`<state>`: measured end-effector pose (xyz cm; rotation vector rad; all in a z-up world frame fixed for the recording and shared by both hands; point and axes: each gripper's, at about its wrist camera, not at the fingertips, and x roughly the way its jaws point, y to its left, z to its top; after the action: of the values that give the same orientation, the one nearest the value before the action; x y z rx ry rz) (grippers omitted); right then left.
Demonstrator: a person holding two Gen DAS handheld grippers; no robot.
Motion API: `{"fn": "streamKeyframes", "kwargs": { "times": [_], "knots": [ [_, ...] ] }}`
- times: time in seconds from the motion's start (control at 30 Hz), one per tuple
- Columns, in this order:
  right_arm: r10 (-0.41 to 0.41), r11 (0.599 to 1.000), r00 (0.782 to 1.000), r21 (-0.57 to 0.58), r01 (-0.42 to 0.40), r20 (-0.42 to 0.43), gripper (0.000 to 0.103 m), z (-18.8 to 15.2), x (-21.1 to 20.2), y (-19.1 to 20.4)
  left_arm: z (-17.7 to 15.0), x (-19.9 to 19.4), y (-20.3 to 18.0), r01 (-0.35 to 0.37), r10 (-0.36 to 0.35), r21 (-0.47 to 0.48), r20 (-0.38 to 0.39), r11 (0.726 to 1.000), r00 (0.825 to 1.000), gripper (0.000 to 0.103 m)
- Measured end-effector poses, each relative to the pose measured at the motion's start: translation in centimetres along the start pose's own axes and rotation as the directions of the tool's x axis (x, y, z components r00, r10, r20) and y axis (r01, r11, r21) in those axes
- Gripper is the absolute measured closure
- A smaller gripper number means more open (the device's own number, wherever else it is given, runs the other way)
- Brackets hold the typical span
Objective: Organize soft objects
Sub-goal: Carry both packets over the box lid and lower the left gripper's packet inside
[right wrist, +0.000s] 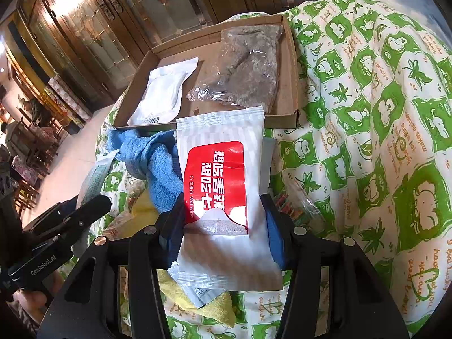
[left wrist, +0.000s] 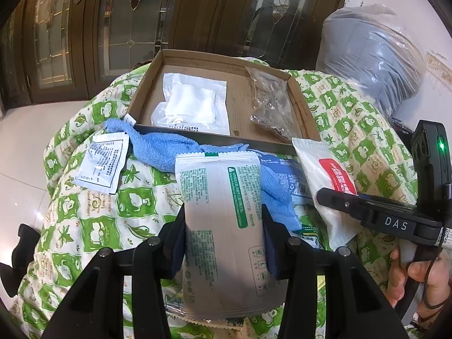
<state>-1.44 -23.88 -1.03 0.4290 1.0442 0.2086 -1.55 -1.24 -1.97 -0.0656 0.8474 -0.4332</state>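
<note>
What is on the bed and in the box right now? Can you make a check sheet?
Surface: green-and-white quilt, rumpled.
Job's things: cardboard box holds a white gauze pack and a grey bagged item; blue towel lies at the box's front.
Clutter: small sachet, yellow cloth.
Grippers: left gripper grips a green-print packet; right gripper grips a red-label wet wipe pack.
Cables: black cord by the right hand.
Surroundings: wooden glass-panelled doors, plastic-wrapped bundle.

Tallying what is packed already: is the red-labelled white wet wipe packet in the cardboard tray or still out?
Out. The red-labelled white wet wipe packet is clamped in the right tool, short of the cardboard tray.
</note>
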Motion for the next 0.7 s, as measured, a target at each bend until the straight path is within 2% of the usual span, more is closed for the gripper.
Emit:
{"fn": "streamKeyframes", "kwargs": {
  "times": [0.47, 0.7],
  "knots": [
    [0.000, 1.000, 1.000, 0.003, 0.000, 0.004, 0.052, -0.1, -0.2, 0.1, 0.0, 0.0, -0.1, -0.011, 0.011, 0.012, 0.012, 1.000, 1.000, 0.057],
    [0.005, 0.999, 1.000, 0.044, -0.005, -0.006, 0.052, 0.6, -1.2, -0.6, 0.6, -0.7, -0.2, -0.003, 0.002, 0.019, 0.030, 1.000, 1.000, 0.057]
  ]
}}
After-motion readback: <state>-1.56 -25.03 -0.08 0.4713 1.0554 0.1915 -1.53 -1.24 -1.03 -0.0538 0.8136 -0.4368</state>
